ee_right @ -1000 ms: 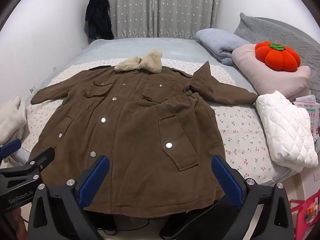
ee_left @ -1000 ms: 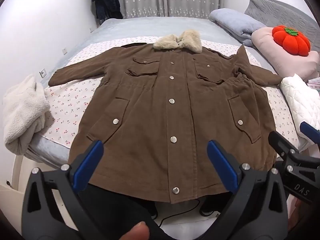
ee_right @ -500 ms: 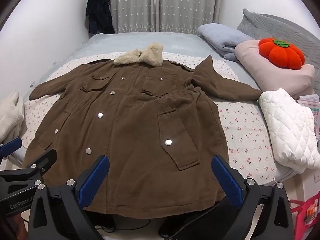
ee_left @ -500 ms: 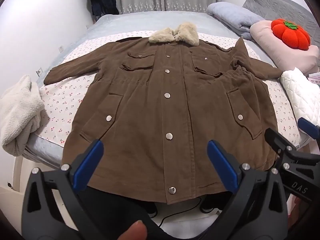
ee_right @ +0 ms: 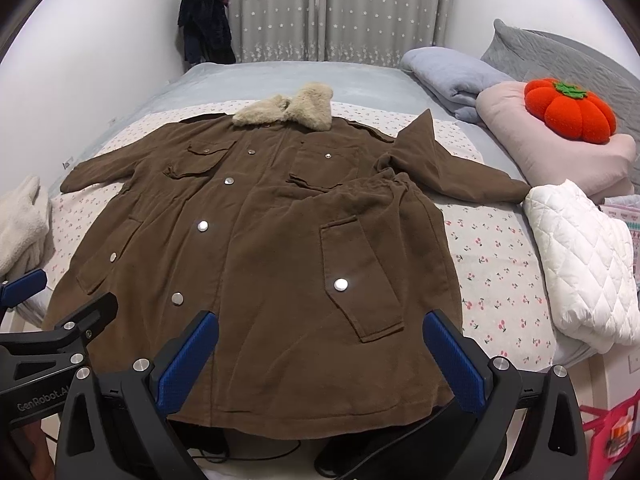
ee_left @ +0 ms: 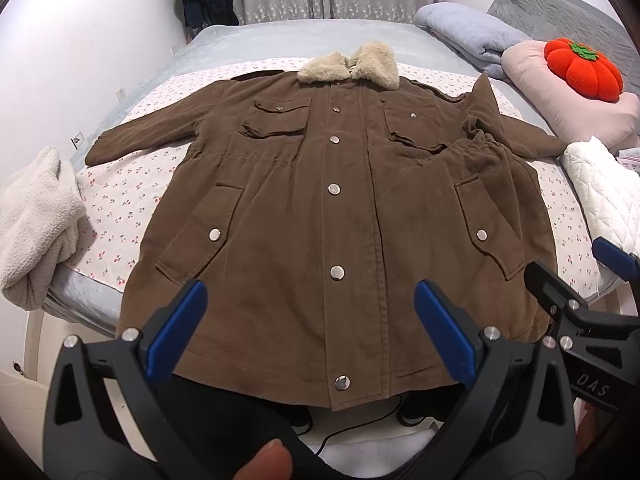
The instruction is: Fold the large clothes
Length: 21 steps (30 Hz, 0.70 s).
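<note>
Brown coat (ee_left: 320, 220): flat on bed (ee_left: 280, 36), buttoned
Left gripper (ee_left: 310, 330): spread, above hem
Right gripper (ee_right: 320, 360): spread, holding nothing

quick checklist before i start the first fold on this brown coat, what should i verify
1. Left hand-held gripper open and holding nothing: ok.
2. Right hand-held gripper open and holding nothing: ok.
3. Coat lying front up and snapped shut on the bed: ok.
4. Coat smoothed flat: not ok, the fabric is bunched beside the right sleeve at the waist.
5. Sleeves laid out evenly: not ok, the left sleeve lies out straight, while the right one peaks in a fold near the shoulder.
6. Hem fully on the bed: not ok, it hangs over the near edge.
</note>
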Tool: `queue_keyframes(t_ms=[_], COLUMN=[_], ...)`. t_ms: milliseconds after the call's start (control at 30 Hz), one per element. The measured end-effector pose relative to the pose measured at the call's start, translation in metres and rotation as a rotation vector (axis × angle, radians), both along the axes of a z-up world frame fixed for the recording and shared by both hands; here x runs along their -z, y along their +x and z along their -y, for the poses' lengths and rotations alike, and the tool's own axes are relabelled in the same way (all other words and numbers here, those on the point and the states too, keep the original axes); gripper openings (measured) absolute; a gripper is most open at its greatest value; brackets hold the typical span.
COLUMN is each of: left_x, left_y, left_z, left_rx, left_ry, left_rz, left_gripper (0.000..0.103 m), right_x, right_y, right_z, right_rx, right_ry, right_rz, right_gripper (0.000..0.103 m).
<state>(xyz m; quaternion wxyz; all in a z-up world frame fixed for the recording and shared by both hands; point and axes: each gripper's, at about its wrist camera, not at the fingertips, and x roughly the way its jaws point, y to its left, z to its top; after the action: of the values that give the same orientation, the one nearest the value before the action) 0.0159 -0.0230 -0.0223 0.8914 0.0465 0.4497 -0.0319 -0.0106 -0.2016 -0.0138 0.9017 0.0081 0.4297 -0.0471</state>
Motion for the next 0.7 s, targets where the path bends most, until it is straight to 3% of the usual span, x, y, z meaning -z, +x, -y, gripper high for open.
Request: queue_keyframes(t_ms=[700], left_x=[0.0004], left_y=[-0.0009], left_z=[0.0002], left_rx=[0.002], left_ry=[-0.007], left_rz=[-0.003], left_gripper=[0.103], right_x=[-0.0011], right_y=[-0.0002], right_z=[-0.0011], right_rx=[-0.004], right_ry=[-0.006], right_rz=[0.005], right_gripper=[0.103])
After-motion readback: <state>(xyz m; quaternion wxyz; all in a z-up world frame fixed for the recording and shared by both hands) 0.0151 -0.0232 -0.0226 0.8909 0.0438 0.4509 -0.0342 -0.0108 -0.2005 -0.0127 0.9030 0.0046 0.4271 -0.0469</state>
